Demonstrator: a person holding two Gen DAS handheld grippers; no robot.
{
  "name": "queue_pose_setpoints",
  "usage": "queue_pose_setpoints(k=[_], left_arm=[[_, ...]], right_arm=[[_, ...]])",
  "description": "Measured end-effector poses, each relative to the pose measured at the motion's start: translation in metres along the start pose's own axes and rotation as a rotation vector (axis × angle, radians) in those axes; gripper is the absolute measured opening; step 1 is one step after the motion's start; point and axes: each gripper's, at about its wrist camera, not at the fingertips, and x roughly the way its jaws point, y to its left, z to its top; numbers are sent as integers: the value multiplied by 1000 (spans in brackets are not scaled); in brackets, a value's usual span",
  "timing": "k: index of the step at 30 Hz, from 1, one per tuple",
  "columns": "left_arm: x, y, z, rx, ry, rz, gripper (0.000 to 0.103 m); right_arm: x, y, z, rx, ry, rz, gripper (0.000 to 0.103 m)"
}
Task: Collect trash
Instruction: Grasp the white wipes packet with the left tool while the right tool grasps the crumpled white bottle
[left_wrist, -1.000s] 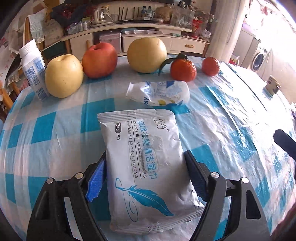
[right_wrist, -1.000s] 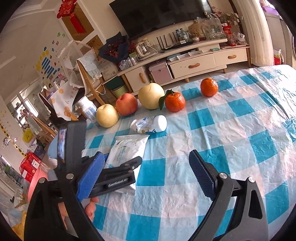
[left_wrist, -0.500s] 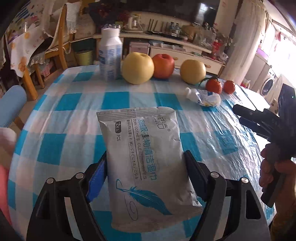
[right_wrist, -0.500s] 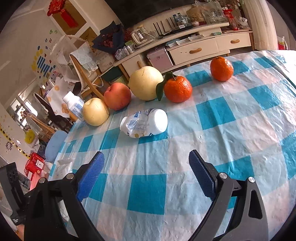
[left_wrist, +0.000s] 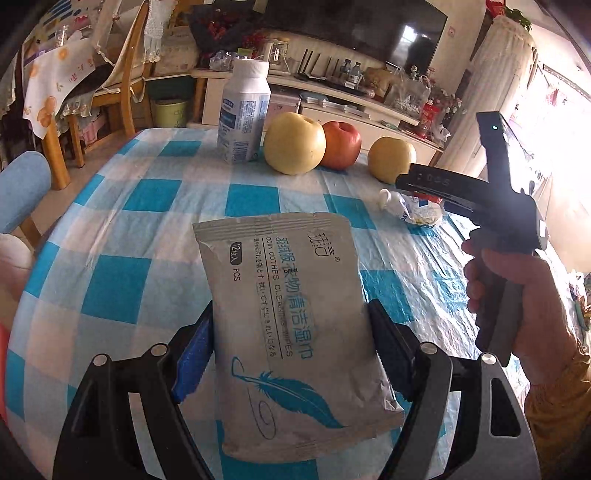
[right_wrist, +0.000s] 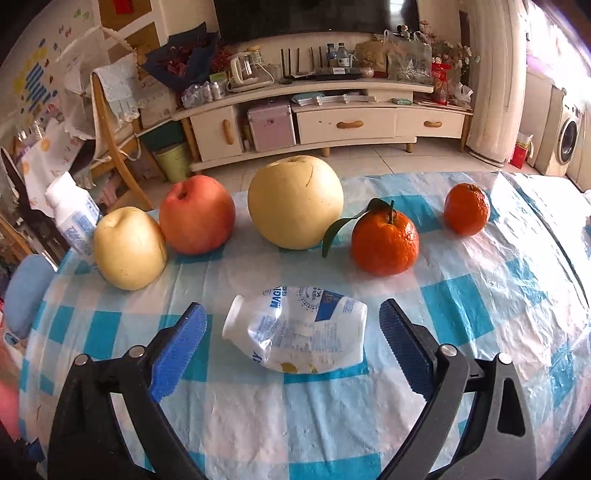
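Wipes pack (left_wrist: 295, 325) in left gripper (left_wrist: 291, 332); crushed bottle (right_wrist: 299, 330) btwn open right gripper (right_wrist: 291, 332) pads

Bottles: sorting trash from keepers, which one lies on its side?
The crushed bottle between the right gripper's open fingers; the capped bottle stands upright behind the fruit.

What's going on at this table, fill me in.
A person is clearing trash off a checked table with a handheld gripper in each hand. The left gripper is clamped on a grey wipes packet, lifted clear of the cloth. The right gripper is open, its fingers either side of a crushed plastic bottle lying on its side, not yet gripped. The pears, apple and oranges sit in a row behind, with an upright white bottle at the left end.
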Motion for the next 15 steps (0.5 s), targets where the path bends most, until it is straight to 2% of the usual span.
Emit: queue_pose_setpoints(k=[5,9,15], left_arm=[[2,3,-3,-5,9,-22,78],[1,3,-3,-2,8,-29,78],[3,8,-4,-26,13,-38,78]], right_arm=[[20,13,-4,-31,44,-78,97],[37,13,-7,-26,88,-84,97],[42,6,-11,-36,81,-88,96]])
